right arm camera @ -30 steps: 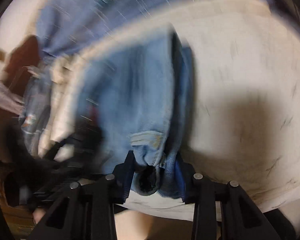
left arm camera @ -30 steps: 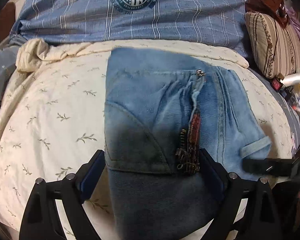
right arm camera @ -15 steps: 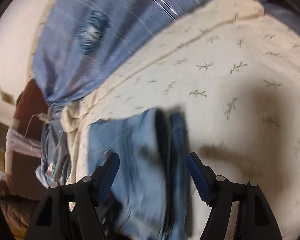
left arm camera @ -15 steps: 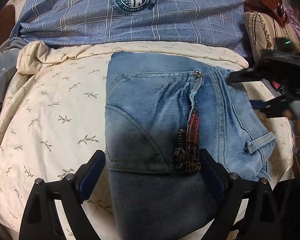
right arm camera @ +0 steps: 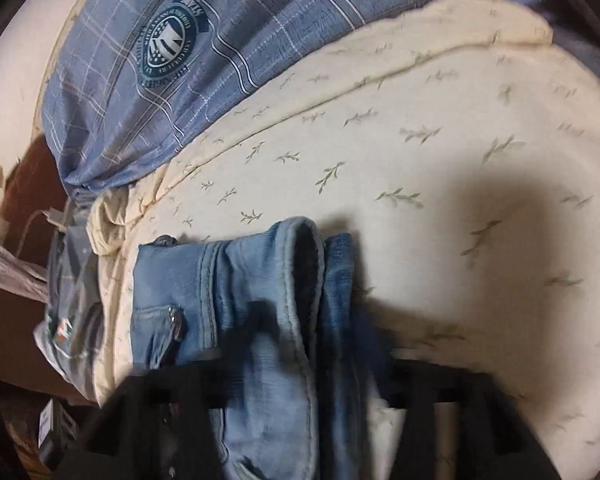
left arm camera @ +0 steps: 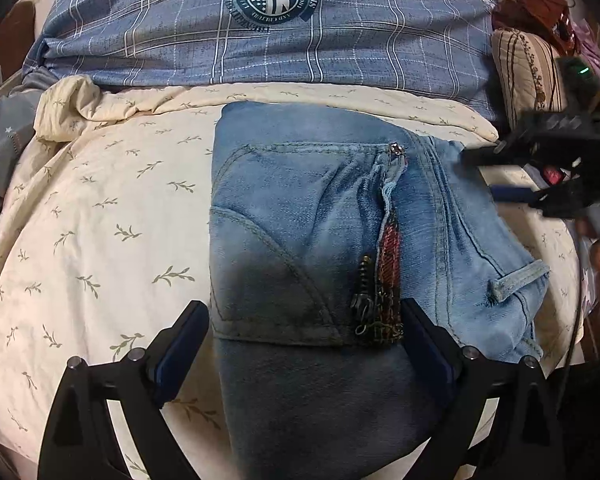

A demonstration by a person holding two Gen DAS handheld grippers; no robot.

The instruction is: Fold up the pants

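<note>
Folded light-blue jeans (left arm camera: 320, 240) lie on a cream leaf-print bedspread (left arm camera: 100, 220), open zipper fly facing up. My left gripper (left arm camera: 300, 348) is open, its blue-padded fingers straddling the near edge of the jeans. My right gripper (left arm camera: 496, 176) shows at the right in the left wrist view, raised beside the jeans' far right edge, jaws apart and empty. In the right wrist view the jeans (right arm camera: 260, 320) lie below my blurred right gripper (right arm camera: 312, 364), waistband and stacked folds visible.
A blue plaid pillow with a round emblem (left arm camera: 276, 32) lies at the head of the bed. A striped cushion (left arm camera: 524, 72) and clutter sit at the right. More clothes (right arm camera: 68, 304) are piled at the bed's left edge.
My right gripper has let go of the jeans' belt-loop edge, opened and lifted away toward the right rear. The left gripper has stayed in place, open over the jeans.
</note>
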